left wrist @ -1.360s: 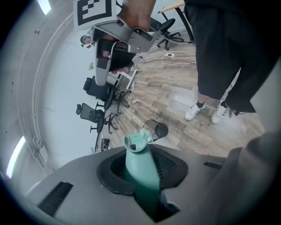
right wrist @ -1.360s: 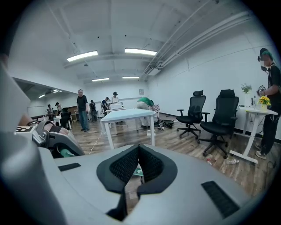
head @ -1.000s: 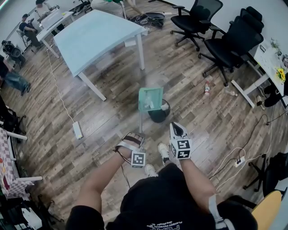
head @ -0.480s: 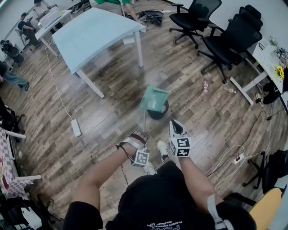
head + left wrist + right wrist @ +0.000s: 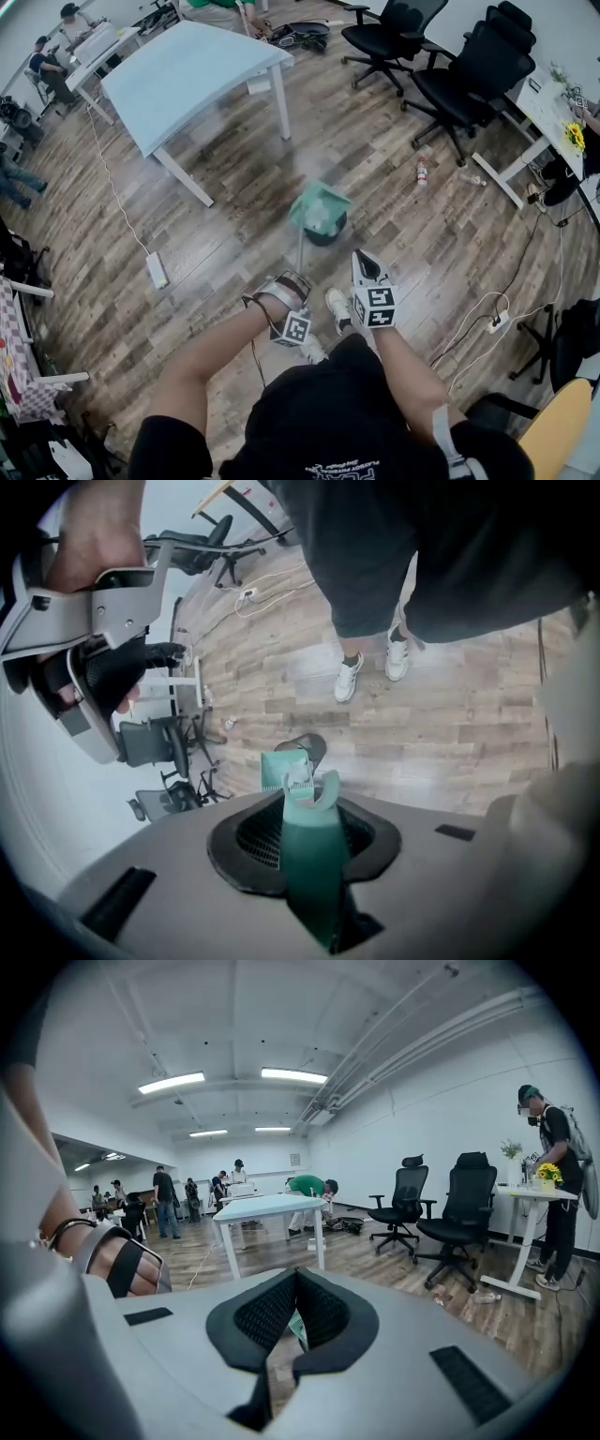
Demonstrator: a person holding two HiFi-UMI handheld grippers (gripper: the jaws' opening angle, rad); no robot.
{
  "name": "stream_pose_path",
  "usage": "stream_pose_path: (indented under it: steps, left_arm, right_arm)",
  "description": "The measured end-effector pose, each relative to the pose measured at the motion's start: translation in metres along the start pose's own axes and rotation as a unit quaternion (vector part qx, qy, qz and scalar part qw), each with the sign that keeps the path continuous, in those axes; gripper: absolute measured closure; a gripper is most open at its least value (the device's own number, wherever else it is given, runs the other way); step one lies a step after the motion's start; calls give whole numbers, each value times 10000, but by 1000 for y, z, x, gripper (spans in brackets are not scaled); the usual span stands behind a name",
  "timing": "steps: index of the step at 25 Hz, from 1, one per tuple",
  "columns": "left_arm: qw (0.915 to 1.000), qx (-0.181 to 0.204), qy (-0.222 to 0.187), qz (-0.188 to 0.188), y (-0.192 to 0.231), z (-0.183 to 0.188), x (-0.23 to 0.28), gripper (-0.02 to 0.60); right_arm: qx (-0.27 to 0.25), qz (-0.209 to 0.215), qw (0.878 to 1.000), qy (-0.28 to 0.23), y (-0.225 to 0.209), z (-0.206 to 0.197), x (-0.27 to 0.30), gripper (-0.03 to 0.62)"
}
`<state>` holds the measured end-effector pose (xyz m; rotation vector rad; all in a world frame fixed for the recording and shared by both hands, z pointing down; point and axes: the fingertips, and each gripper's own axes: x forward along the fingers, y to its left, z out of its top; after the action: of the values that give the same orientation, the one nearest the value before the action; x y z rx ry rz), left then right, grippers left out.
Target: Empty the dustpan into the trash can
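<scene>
A teal dustpan (image 5: 320,207) on a long teal handle (image 5: 300,251) hangs tilted over a small black trash can (image 5: 329,233) on the wood floor. My left gripper (image 5: 292,281) is shut on the handle's upper end. In the left gripper view the handle (image 5: 313,860) runs up between the pads of my left gripper (image 5: 314,803) toward the pan (image 5: 283,769), with the can's rim (image 5: 307,746) just behind it. My right gripper (image 5: 363,261) floats to the right of the handle, shut and holding nothing. Seen from its own view, the right gripper (image 5: 295,1281) points toward the table.
A light blue table (image 5: 187,75) stands beyond the can at the left, black office chairs (image 5: 469,66) at the back right. A power strip (image 5: 156,270), a bottle (image 5: 422,171) and cables (image 5: 487,323) lie on the floor. The person's shoes (image 5: 339,309) stand near the can.
The dustpan has swung right from beside the can to over it and tipped further. My left gripper rolled and sank a little with the handle. The right gripper shifted slightly.
</scene>
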<state>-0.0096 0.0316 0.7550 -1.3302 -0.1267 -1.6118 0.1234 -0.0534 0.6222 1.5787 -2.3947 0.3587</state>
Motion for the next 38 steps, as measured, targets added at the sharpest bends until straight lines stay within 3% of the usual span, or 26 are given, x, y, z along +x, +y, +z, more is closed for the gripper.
stream_pose_path:
  steps: [7, 13, 19, 25, 30, 33, 38]
  left_arm:
    - [9921, 1229, 266, 0, -6, -1, -1, 483]
    - [9715, 2303, 518, -228, -14, 1, 1, 469]
    - [9660, 2513, 559, -223, 1, 3, -3, 471]
    - [9542, 2916, 603, -283, 1, 1, 0, 471]
    - [9513, 2998, 620, -374, 2, 1, 2, 471]
    - [9460, 3156, 415, -613, -8, 5, 0, 457]
    - [9441, 3213, 427, -603, -8, 4, 3, 460]
  right_arm:
    - [119, -19, 9999, 71, 4, -11, -13, 569]
    - [187, -6, 9998, 78, 9, -17, -19, 569]
    - [238, -41, 9997, 39, 4, -16, -22, 569]
    - [302, -51, 9995, 49, 0, -18, -22, 569]
    - [302, -16, 9995, 45, -3, -19, -21, 569]
    - [311, -12, 9995, 65, -3, -19, -21, 569]
    - [310, 45, 9995, 62, 0, -18, -17, 569]
